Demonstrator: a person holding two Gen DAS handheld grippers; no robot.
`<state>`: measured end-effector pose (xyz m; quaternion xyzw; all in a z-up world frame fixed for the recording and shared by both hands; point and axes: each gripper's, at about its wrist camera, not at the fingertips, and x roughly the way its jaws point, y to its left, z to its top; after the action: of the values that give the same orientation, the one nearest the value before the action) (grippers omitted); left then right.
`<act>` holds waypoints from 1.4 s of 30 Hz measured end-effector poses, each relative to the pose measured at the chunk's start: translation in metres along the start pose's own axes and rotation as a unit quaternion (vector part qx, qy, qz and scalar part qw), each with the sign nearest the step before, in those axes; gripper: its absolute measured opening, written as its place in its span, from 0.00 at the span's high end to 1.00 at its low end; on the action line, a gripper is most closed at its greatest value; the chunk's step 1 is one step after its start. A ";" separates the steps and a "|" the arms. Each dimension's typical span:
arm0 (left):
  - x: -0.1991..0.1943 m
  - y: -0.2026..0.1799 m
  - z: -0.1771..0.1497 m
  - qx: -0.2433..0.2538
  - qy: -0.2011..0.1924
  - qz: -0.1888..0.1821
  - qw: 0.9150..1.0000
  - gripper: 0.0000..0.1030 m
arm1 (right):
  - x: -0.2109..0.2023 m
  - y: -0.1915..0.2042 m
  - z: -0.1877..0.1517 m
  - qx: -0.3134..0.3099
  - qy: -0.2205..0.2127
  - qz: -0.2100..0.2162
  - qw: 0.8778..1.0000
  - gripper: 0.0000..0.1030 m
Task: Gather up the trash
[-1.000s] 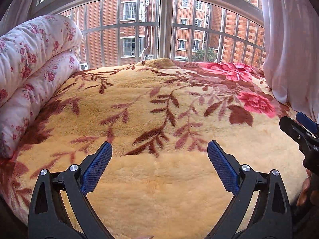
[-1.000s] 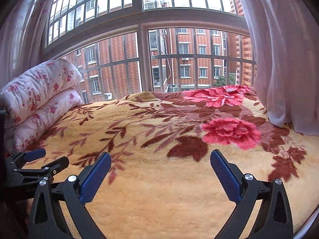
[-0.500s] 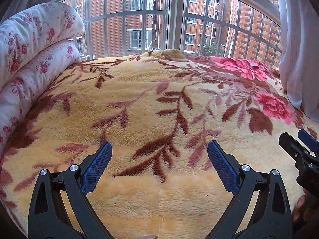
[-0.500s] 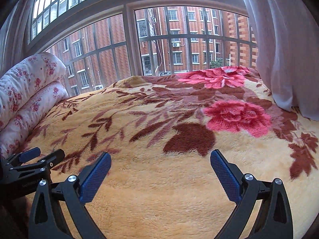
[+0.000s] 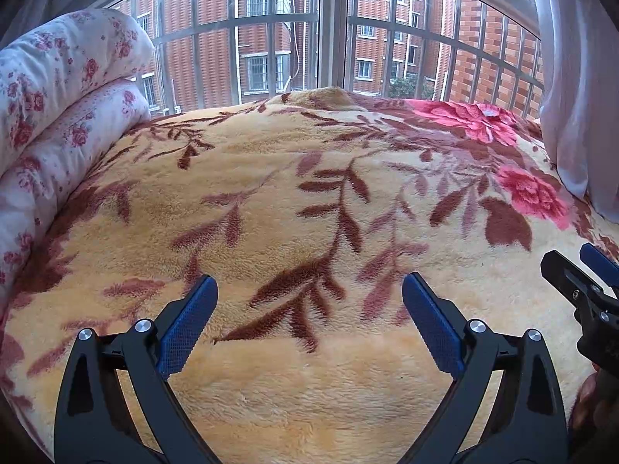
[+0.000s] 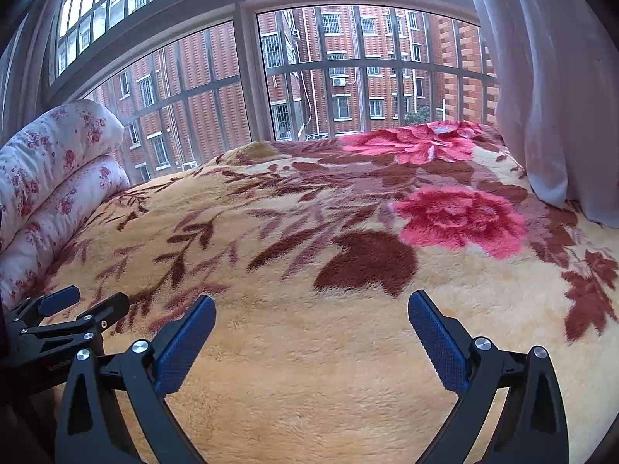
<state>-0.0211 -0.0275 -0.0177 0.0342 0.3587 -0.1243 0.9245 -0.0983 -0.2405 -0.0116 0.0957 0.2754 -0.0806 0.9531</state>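
A small pale scrap lies on the big pink flower at the far right end of the bed; it also shows in the right wrist view. My left gripper is open and empty, low over the near part of the yellow floral blanket. My right gripper is open and empty beside it, over the blanket. Each gripper shows at the edge of the other's view: the right one and the left one.
A folded white floral quilt is stacked along the left side of the bed. A barred window runs behind the bed. A sheer white curtain hangs at the right and touches the blanket.
Both grippers have moved forward and lower over the blanket; the bed looks nearer and larger. Both stay open and empty.
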 end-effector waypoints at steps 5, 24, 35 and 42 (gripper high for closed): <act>0.000 0.000 0.000 0.000 0.000 -0.001 1.000 0.09 | 0.001 -0.001 0.000 0.002 0.003 0.000 1.000 0.04; 0.002 0.001 -0.002 -0.007 0.006 -0.003 1.000 0.09 | 0.005 0.001 -0.001 -0.001 0.012 -0.002 1.000 0.04; 0.001 0.001 0.000 -0.007 -0.003 0.011 1.000 0.09 | 0.007 0.000 -0.002 -0.005 0.014 -0.005 1.000 0.04; 0.002 -0.001 0.000 -0.001 0.002 0.013 1.000 0.09 | 0.007 -0.001 -0.002 -0.004 0.015 -0.004 1.000 0.04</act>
<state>-0.0199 -0.0286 -0.0195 0.0377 0.3600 -0.1121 0.9254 -0.0933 -0.2412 -0.0174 0.0918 0.2904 -0.0813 0.9490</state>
